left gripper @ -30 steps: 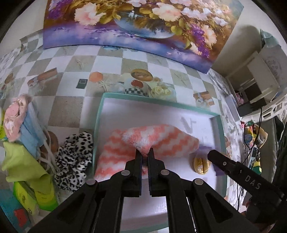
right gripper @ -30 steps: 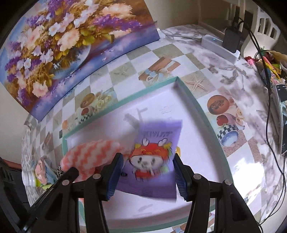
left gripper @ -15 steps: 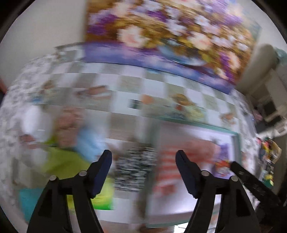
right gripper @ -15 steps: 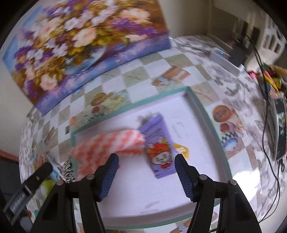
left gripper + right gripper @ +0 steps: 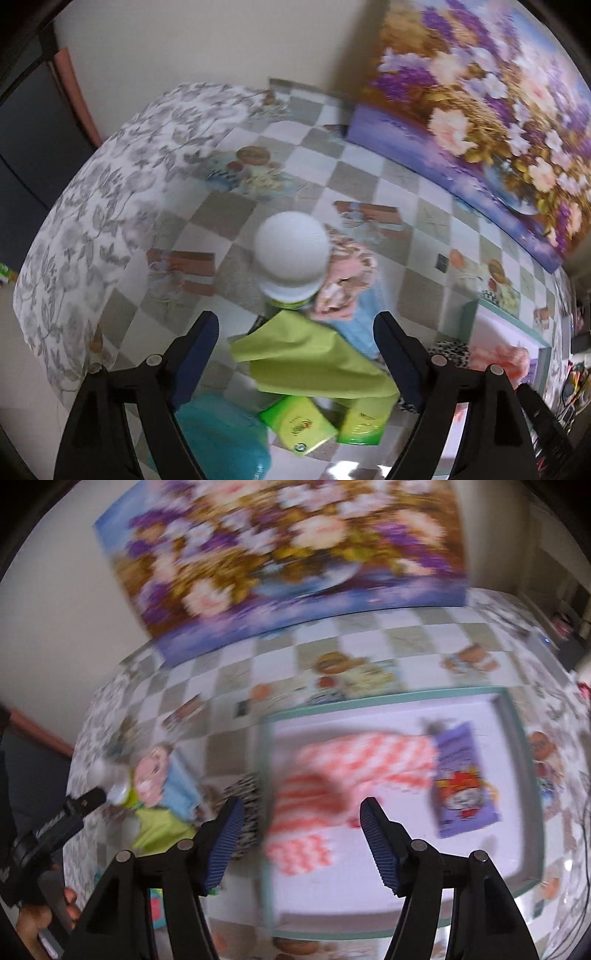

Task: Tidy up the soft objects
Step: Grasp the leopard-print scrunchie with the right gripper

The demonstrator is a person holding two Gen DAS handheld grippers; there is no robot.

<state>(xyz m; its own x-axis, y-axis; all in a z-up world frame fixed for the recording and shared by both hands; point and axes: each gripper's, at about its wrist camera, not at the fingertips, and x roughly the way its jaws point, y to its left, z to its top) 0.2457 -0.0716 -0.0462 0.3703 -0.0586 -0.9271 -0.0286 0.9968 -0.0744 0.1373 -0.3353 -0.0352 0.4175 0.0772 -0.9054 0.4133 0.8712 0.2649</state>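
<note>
My left gripper (image 5: 295, 319) hangs over the pile on the left of the table, its jaws opening with nothing gripped. Below it lie a lime green cloth (image 5: 314, 363), a pink cloth (image 5: 347, 280), a light blue cloth (image 5: 364, 323) and a white-lidded jar (image 5: 291, 254). My right gripper (image 5: 302, 805) is open and empty above the left edge of the teal-rimmed tray (image 5: 388, 698). An orange-and-white chevron towel (image 5: 354, 760) and a purple cartoon packet (image 5: 461, 782) lie in the tray. A leopard-print cloth (image 5: 245, 794) sits just outside it.
Green packets (image 5: 295, 424) and a teal bag (image 5: 221, 443) lie near the front edge. A flower painting (image 5: 498, 110) leans on the wall behind. The table's left edge (image 5: 48, 295) is close. A person's hand (image 5: 37, 923) holds the left gripper.
The left gripper let go of the chevron towel, opened wide and swung left to the pile. The right gripper released the purple packet into the tray and shifted left.
</note>
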